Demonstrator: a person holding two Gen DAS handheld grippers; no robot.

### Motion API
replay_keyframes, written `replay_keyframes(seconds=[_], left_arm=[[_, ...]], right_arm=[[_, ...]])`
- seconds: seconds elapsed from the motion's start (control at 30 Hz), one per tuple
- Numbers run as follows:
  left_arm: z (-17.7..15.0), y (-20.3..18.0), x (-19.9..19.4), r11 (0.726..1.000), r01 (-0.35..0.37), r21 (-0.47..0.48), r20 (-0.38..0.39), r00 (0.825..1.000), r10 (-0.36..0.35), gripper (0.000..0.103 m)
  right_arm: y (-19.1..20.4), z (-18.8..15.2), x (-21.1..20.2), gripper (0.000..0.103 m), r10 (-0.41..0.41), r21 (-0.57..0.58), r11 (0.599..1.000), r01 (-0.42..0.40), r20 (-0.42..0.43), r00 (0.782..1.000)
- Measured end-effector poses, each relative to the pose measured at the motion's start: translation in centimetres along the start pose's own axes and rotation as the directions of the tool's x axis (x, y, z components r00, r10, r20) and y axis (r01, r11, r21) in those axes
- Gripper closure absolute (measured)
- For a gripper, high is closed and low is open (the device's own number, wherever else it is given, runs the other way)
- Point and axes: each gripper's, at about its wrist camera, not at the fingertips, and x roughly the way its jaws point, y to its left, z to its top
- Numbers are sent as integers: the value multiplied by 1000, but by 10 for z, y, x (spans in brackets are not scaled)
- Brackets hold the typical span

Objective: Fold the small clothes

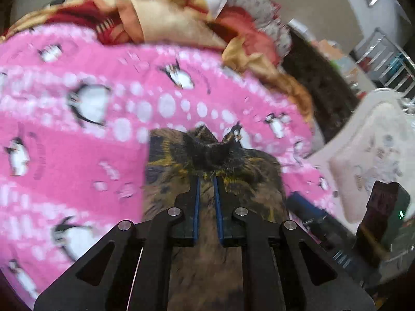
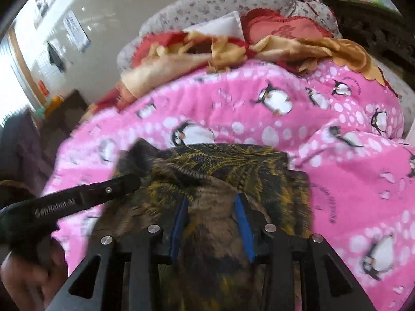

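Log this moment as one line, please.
step: folding | item: dark patterned cloth on pink blanket | left gripper: open over cloth | right gripper: open, cloth between fingers

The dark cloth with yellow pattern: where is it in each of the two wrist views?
Left wrist: the dark cloth lies centre to lower centre, beyond the left gripper.
Right wrist: the cloth fills centre to bottom, around the right gripper.
Shared landmark: the pink penguin blanket beneath it.
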Motion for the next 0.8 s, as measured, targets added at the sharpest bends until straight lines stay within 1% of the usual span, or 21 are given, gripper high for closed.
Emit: replay_keyframes(seconds=[0.03, 0.07, 0.1, 0.13, 0.2, 0.23, 0.3, 0.37, 0.47, 0.5, 0.53, 0.63, 0.67, 0.7, 0.73, 0.77, 0.8], left_arm=[[-5, 3, -7, 1000, -2, 19, 7, 1000, 2, 46], [-14, 8, -14, 999, -6, 39, 13, 1000, 6, 31], [-25, 15, -20, 999, 3, 46, 21, 1000, -4, 24], [-34, 21, -21, 999, 26, 47, 12, 1000, -26, 24], [-50, 29, -16, 997, 77, 29, -32, 997, -76, 24], [-60, 34, -11, 993, 114, 11, -60, 992, -113, 24], [-74, 36, -3, 988, 156, -9, -94, 983, -156, 24], [-83, 31, -6, 984, 173, 31, -51, 984, -172, 22], [-83, 30, -5, 982, 185, 37, -43, 982, -183, 21], [-83, 31, -5, 981, 188, 36, -41, 982, -187, 21], [-82, 31, -4, 981, 191, 34, -38, 981, -190, 21], [-79, 34, -1, 980, 200, 20, -24, 980, -199, 21], [-79, 34, -1, 979, 202, 14, -21, 979, -202, 21], [-79, 33, -1, 979, 202, 13, -18, 979, -201, 21], [-79, 34, 0, 980, 200, 14, -18, 980, -200, 21], [-80, 33, 1, 980, 198, 19, -19, 980, -198, 21], [-79, 34, 0, 980, 197, 21, -20, 980, -196, 21]], right_arm=[[-7, -2, -17, 53, -6, -8, 1000, 6, 35, 999], [-13, -5, -28, 28, -9, -7, 1000, 9, 58, 998], [-22, -11, -39, 17, -9, 7, 1000, 9, 80, 997], [-35, -19, -49, 9, 8, 40, 999, -12, 93, 996], [-55, -34, -51, 10, 93, 104, 990, -100, 67, 993], [-64, -43, -49, 10, 129, 135, 981, -136, 57, 990], [-74, -56, -40, 10, 183, 166, 968, -188, 47, 982], [-77, -68, -26, 10, 239, 182, 954, -239, 24, 971], [-72, -77, -7, 9, 341, 175, 926, -334, -14, 940], [-69, -77, -4, 9, 340, 157, 929, -335, -3, 941], [-69, -76, -3, 9, 350, 152, 925, -347, 8, 937], [-73, -71, 6, 9, 429, 192, 884, -425, 26, 903], [-72, -68, 7, 14, 480, 193, 858, -476, 34, 877], [-72, -67, 6, 18, 534, 193, 824, -533, 54, 844], [-74, -67, 4, 23, 557, 191, 805, -561, 81, 826], [-75, -68, 2, 26, 556, 186, 805, -563, 95, 826], [-76, -68, 4, 29, 534, 186, 820, -542, 93, 840]])
